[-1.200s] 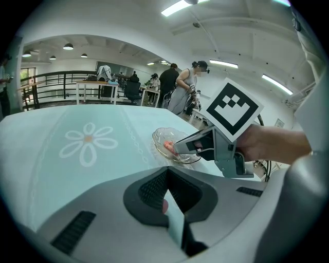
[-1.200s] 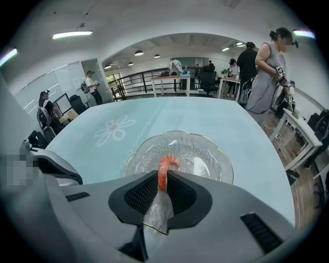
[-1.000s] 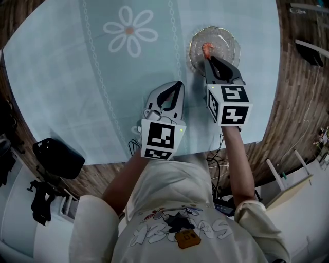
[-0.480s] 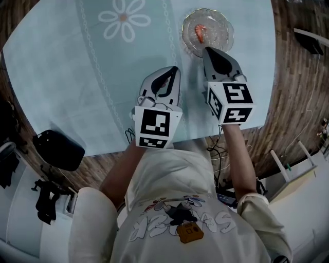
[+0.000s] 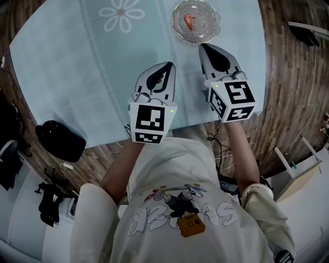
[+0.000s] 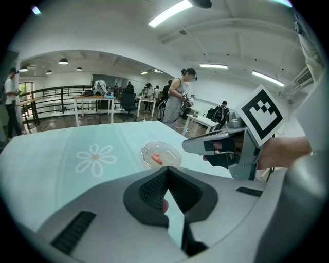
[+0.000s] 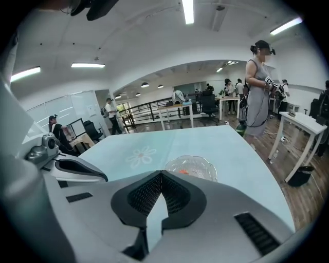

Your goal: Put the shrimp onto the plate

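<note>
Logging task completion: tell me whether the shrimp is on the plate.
On it: the orange shrimp lies inside the clear glass plate.

table (image 5: 280, 77) | lt-blue cloth (image 5: 77, 77) w/ daisy (image 5: 122, 12) | glass plate (image 5: 209, 26) on cloth

The bench (image 5: 77, 77) wears a pale aqua cloth, faintly checked, with a white daisy (image 5: 122, 13), orange at its heart, at eleven o'clock. At one o'clock the orange-pink shrimp (image 5: 189, 20) lies on a clear glass plate (image 5: 209, 28). The left gripper (image 5: 168, 64) and right gripper (image 5: 202, 46) are grey with black ribbed fingers (image 6: 149, 190) and black-and-white square markers.
</note>
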### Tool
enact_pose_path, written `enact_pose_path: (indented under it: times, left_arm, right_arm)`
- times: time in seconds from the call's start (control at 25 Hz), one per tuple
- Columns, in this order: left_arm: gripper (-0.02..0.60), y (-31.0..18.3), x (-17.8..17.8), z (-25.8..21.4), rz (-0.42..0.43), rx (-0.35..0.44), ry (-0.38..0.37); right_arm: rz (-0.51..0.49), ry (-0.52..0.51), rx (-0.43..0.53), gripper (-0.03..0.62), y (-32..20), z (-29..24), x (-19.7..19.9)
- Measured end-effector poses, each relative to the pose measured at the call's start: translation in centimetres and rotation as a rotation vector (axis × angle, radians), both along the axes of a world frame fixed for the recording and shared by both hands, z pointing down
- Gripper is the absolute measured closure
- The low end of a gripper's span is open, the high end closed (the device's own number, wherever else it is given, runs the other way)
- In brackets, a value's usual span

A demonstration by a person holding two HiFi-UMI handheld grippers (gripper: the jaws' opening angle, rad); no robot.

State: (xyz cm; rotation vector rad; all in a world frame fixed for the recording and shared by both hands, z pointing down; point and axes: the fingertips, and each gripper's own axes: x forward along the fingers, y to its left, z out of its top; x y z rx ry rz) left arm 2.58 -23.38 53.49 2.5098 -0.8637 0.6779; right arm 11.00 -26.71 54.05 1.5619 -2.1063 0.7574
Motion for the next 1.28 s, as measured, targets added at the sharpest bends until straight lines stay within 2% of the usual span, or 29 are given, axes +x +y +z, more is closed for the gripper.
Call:
enact_pose_path:
  times: [0.24, 0.48, 0.88, 1.08, 1.28]
  left_arm:
    - [0.574, 1.9, -0.5, -2.3, -0.005, 0.025, 0.009]
    - [0.574, 3.2, -0.3, -6.0, -0.044, 0.037, 0.059]
    - [0.574, 9.0, -1.5, -11.7, -0.073, 0.086, 0.101]
    - [0.574, 12.6, -1.8, -13.3, -0.061, 0.097, 0.110]
    - [0.574, 15.7, -1.8, -14.5, -0.058, 0.101, 0.123]
  right_arm:
    - [0.015, -0.034, 0.033, 0.571, 2.9, -2.3, -0.7]
    - [-0.006, -0.061, 0.065, 0.571, 6.1, -5.2, -0.8]
    - [-0.038, -0.155, 0.114, 0.570, 12.6, -9.8, -2.1]
    - [-0.104, -0.143, 0.148, 0.569, 16.0, -11.8, -3.0]
    - [-0.122, -0.136, 0.162, 0.569, 19.1, -13.0, -3.1]
